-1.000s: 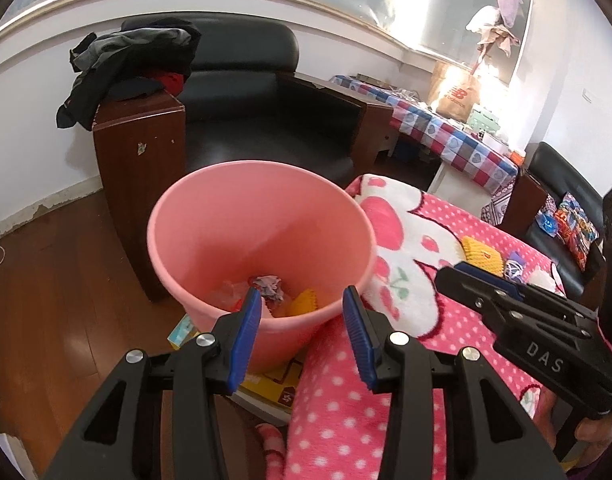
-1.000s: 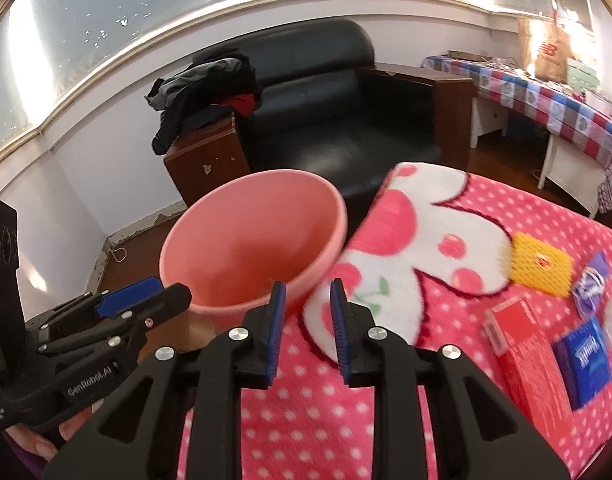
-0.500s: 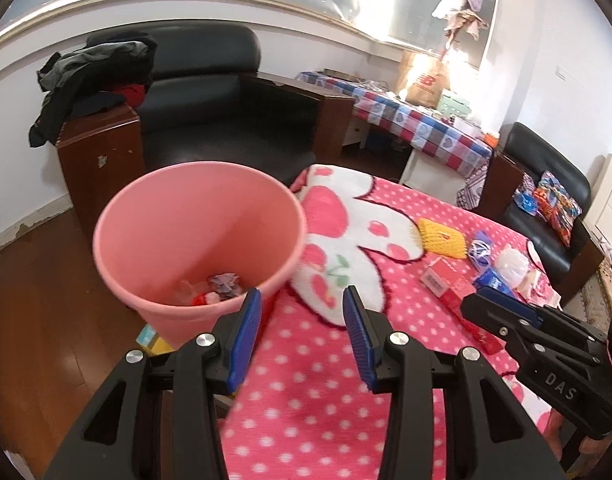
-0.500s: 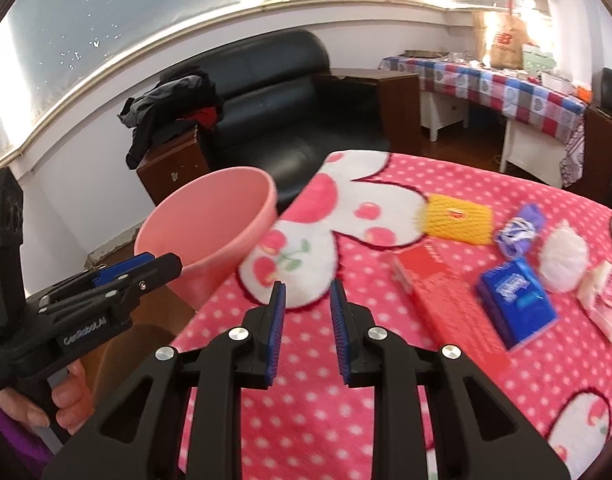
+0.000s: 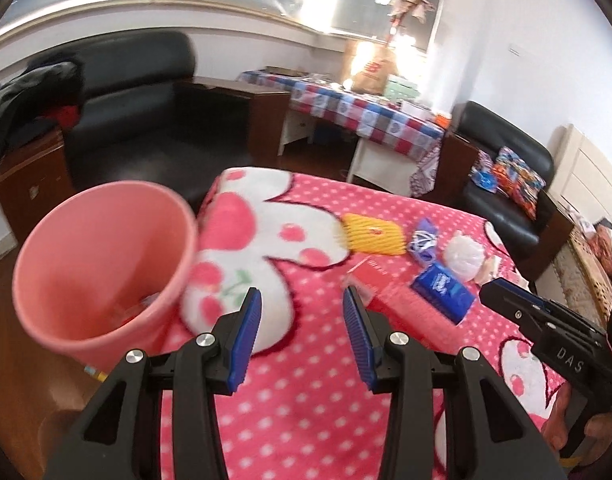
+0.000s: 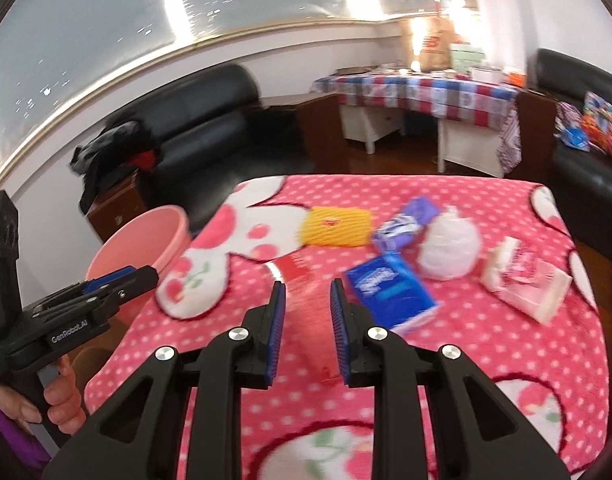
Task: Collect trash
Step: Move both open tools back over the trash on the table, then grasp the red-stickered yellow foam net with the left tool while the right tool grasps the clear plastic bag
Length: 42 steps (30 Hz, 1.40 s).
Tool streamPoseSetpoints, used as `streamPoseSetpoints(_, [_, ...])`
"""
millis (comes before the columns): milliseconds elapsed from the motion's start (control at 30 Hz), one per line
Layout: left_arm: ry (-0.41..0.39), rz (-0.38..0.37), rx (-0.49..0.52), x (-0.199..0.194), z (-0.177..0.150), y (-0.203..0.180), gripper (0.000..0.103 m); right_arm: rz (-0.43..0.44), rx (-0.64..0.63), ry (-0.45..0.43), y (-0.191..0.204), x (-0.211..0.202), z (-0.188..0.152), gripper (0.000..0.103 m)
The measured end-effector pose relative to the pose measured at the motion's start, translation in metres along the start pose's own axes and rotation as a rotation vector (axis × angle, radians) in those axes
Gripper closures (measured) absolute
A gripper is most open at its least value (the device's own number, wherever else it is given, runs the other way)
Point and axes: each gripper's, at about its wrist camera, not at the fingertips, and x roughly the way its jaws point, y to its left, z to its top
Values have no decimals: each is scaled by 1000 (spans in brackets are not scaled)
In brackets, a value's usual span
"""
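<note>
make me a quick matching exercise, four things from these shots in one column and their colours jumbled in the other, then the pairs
Things:
1. bin
2. foam net sleeve
3. tissue pack
4. sofa

Colours:
A. blue
B. black
C. pink
D. yellow

Pairs: 1-C, 2-D, 3-A, 4-B

1. Blanket [image 6: 446, 340]: pink with white dots, white-and-pink cherry shapes.
2. Bin [image 5: 101, 264] beside its left edge: plain pink.
3. Foam net [image 6: 336, 226]: yellow.
4. Long box [image 5: 402, 296]: red.
5. Tissue pack [image 6: 390, 290]: blue.
6. Wrapper [image 6: 406, 222]: purple.
7. Far tablecloth [image 6: 422, 90]: red, blue, white check.
</note>
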Motion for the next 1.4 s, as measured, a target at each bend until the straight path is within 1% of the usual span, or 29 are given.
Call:
streamPoseSetpoints(233, [34, -53, 69, 47, 20, -34, 61, -59, 64, -20, -42, 0, 4, 80])
streamPoseSetpoints(367, [64, -82, 84, 75, 31, -46, 61, -75, 84, -18, -57, 3, 4, 80])
streamPoseSetpoints(467, [93, -87, 113, 99, 40, -54, 61, -80, 102, -17, -68, 7, 6, 80])
streamPoseSetpoints(600, [130, -100, 129, 129, 51, -61, 61, -85, 115, -19, -80, 9, 7, 80])
streamPoseSetpoints(700, [145, -90, 139, 145, 55, -63, 61, -90, 121, -19, -86, 11, 8, 80])
streamPoseSetpoints(767, [171, -76, 139, 158, 56, -63, 61, -95, 122, -18, -89, 12, 9, 80])
streamPoseSetpoints(833, [198, -79, 126, 169, 56, -61, 61, -96, 126, -16, -92, 13, 9, 80])
streamPoseSetpoints(1000, [222, -99, 109, 184, 54, -60, 62, -96, 130, -7, -97, 18, 11, 80])
streamPoseSetpoints(1033, [225, -101, 107, 185, 54, -60, 64, -94, 129, -3, -98, 20, 11, 80])
streamPoseSetpoints(1067, [228, -105, 103, 186, 53, -59, 71, -94, 127, -3, -98, 20, 12, 80])
streamPoseSetpoints(1100, [229, -111, 99, 187, 53, -59, 75, -94, 123, -3, -98, 21, 12, 80])
streamPoseSetpoints(1167, [214, -121, 98, 185, 53, -58, 96, -95, 120, -3, -98, 23, 14, 80])
streamPoseSetpoints(1300, [191, -149, 78, 173, 53, -56, 97, -82, 125, -6, -99, 26, 17, 80])
streamPoseSetpoints(1367, [168, -159, 70, 162, 54, -55, 98, -80, 126, -8, -101, 28, 20, 80])
streamPoseSetpoints(1400, [156, -166, 65, 156, 54, -55, 98, -79, 126, -6, -102, 30, 21, 76])
